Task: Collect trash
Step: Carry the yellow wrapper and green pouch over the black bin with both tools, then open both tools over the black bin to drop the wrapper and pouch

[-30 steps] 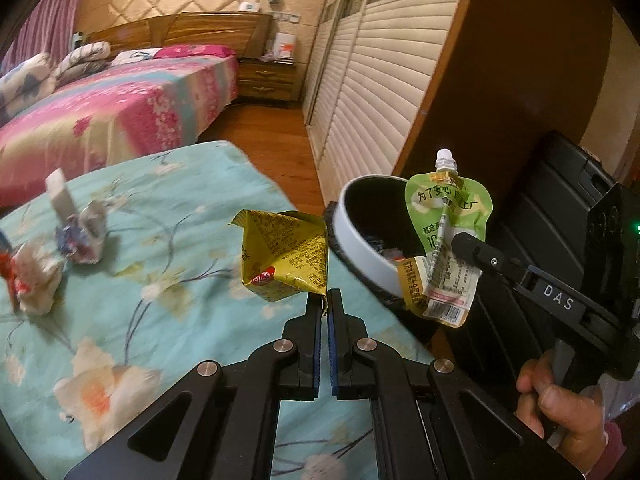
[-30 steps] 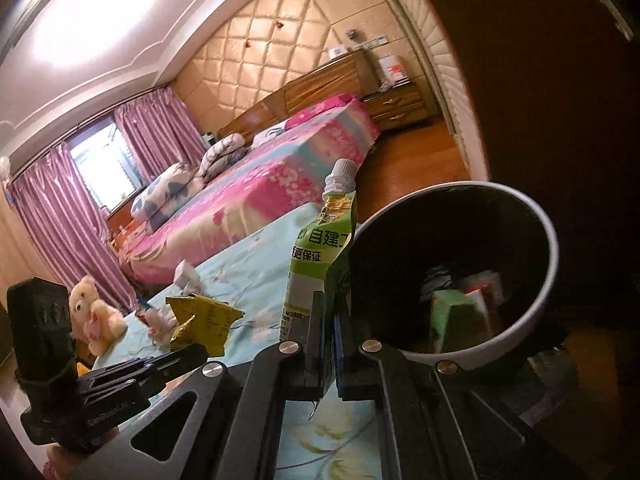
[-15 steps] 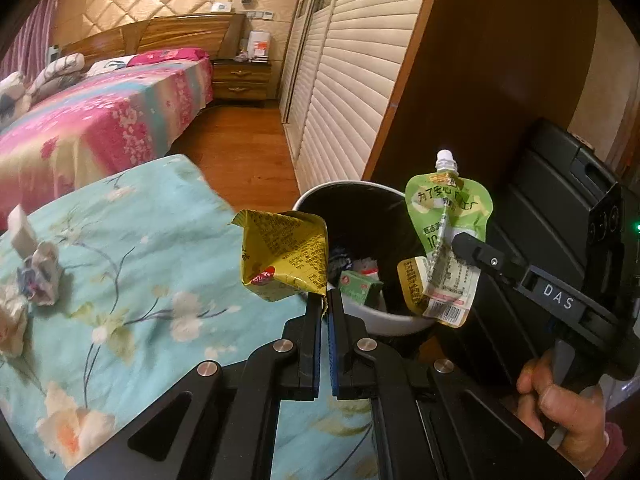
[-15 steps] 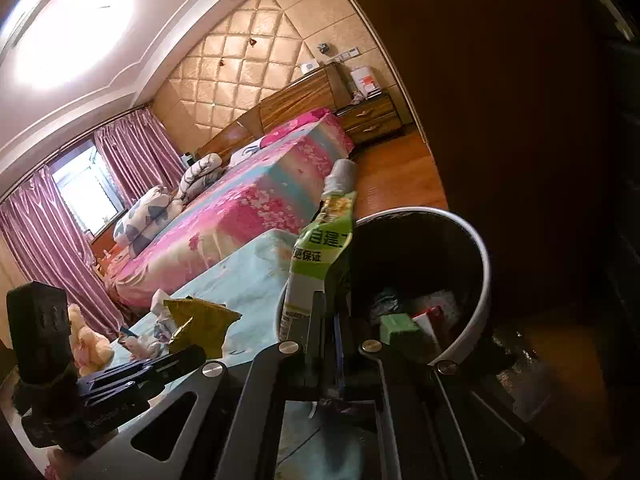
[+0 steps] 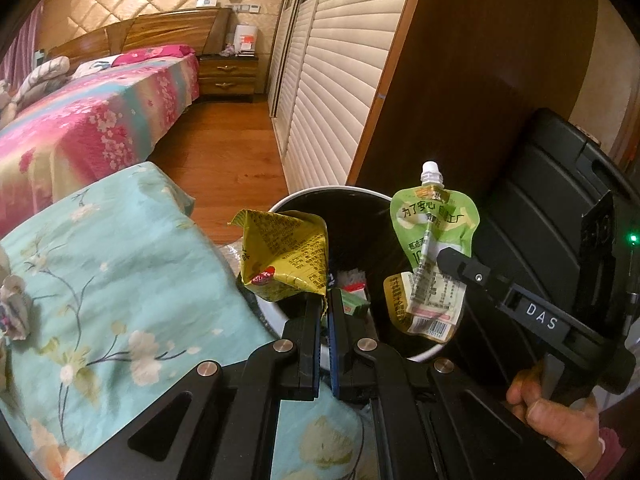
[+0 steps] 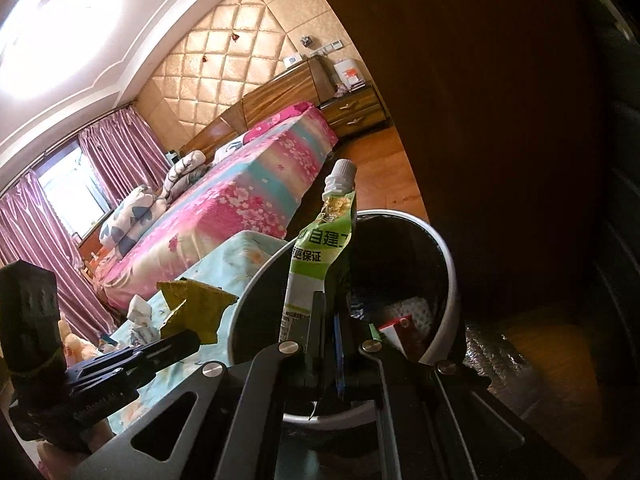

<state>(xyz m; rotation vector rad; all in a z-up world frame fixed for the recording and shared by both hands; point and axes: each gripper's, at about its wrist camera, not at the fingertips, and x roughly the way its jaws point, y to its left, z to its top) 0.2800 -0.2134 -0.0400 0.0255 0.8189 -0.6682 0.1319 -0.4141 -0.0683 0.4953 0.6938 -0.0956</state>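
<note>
Left gripper [image 5: 325,304]: jaws closed, a corner of the crumpled yellow wrapper [image 5: 286,258] pinched between the pads. The wrapper stands up and to the left of the jaw tips, at frame centre in the left wrist view, overlapping the near-left rim of the trash bin [image 5: 418,357].

Right gripper [image 6: 329,312]: jaws closed on the lower part of the green spout pouch [image 6: 320,256]. The pouch rises straight up from the tips, white cap on top, at frame centre in the right wrist view. In the left wrist view the same pouch [image 5: 434,256] is seen right of centre, clamped by the right gripper's [image 5: 450,258] finger in front of the bin's dark opening.

Bin: white rim, black liner, other scraps seen inside, directly behind both jaw sets. Whether either item is fully over the opening cannot be told.

Teal floral cloth [image 5: 112,280] fills lower left of the left view; crumpled paper [image 5: 14,308] lies at its far left edge. A hand [image 5: 556,420] is seen on the right gripper's handle, lower right.
</note>
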